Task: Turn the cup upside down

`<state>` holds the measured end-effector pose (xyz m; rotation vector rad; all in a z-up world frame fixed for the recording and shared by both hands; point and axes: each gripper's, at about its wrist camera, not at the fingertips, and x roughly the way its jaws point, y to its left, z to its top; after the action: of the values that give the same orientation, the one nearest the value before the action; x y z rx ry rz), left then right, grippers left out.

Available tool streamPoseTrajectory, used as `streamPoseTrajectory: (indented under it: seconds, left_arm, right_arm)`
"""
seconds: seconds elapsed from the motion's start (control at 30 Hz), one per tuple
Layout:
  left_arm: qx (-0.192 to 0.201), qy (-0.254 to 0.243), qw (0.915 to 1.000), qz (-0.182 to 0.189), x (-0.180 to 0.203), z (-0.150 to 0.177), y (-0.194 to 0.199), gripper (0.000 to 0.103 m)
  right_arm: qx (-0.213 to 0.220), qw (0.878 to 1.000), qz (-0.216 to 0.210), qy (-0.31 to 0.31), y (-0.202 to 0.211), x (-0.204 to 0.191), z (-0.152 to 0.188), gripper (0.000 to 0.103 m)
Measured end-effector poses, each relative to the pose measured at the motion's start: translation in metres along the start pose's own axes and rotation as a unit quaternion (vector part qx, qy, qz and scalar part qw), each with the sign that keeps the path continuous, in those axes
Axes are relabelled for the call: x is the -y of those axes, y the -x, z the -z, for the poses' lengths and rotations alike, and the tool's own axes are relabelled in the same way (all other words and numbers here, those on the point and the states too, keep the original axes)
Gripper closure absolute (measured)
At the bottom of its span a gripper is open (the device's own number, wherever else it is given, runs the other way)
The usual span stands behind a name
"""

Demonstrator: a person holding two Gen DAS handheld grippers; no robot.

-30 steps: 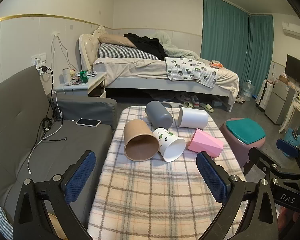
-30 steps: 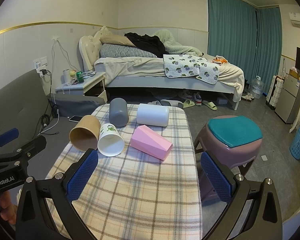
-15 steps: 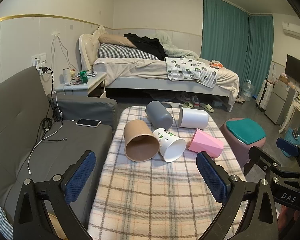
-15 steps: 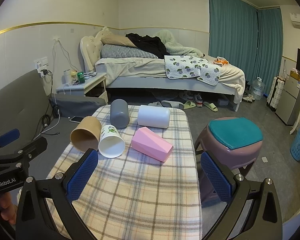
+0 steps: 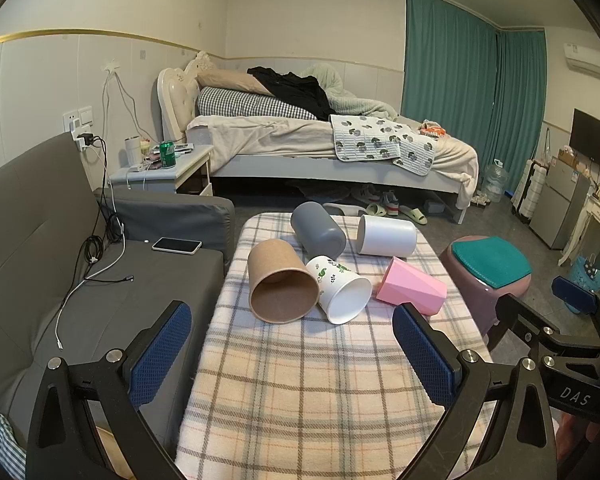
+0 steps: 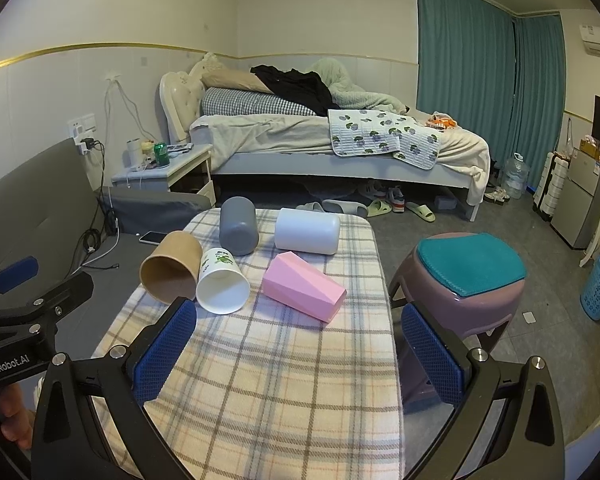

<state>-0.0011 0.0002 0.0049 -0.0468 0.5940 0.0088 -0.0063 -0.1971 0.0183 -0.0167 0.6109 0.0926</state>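
Several cups lie on their sides on the plaid-covered table (image 5: pixel 300 392): a brown paper cup (image 5: pixel 280 286), a white cup with green leaf print (image 5: pixel 340 288), a grey cup (image 5: pixel 318 230), a plain white cup (image 5: pixel 386 236) and a pink faceted cup (image 5: pixel 412 286). In the right wrist view they show too: brown (image 6: pixel 172 266), printed white (image 6: pixel 222 282), grey (image 6: pixel 238 226), white (image 6: pixel 307 231), pink (image 6: pixel 304 286). My left gripper (image 5: pixel 292 354) is open and empty, short of the cups. My right gripper (image 6: pixel 296 348) is open and empty, near the table's front.
A grey sofa (image 5: pixel 60 288) with a phone (image 5: pixel 177 245) and cables lies left of the table. A purple stool with a teal cushion (image 6: pixel 470 268) stands right of it. A bed (image 6: pixel 340 140) and nightstand (image 6: pixel 168 168) are behind.
The right gripper has drifted slightly forward toward the cups; the cups have not moved. The left gripper is nearly still.
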Motion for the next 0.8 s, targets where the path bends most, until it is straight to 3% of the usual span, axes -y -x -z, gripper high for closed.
streamPoseTrajectory:
  seconds: [0.4, 0.63, 0.8]
  left_arm:
    - [-0.003, 0.004, 1.0, -0.004, -0.003, -0.003, 0.0, 0.0]
    - [0.004, 0.022, 0.9991, -0.037, -0.022, -0.021, -0.007, 0.0]
    - [-0.017, 0.054, 0.9966, -0.059, -0.045, -0.019, -0.031, 0.0]
  right_arm:
    - [0.002, 1.0, -0.006, 0.006, -0.004, 0.002, 0.0, 0.0]
    - [0.003, 1.0, -0.025, 0.015, -0.015, 0.005, -0.012, 0.0]
    - [-0.011, 0.998, -0.055, 0.035, -0.041, -0.006, -0.025, 0.0]
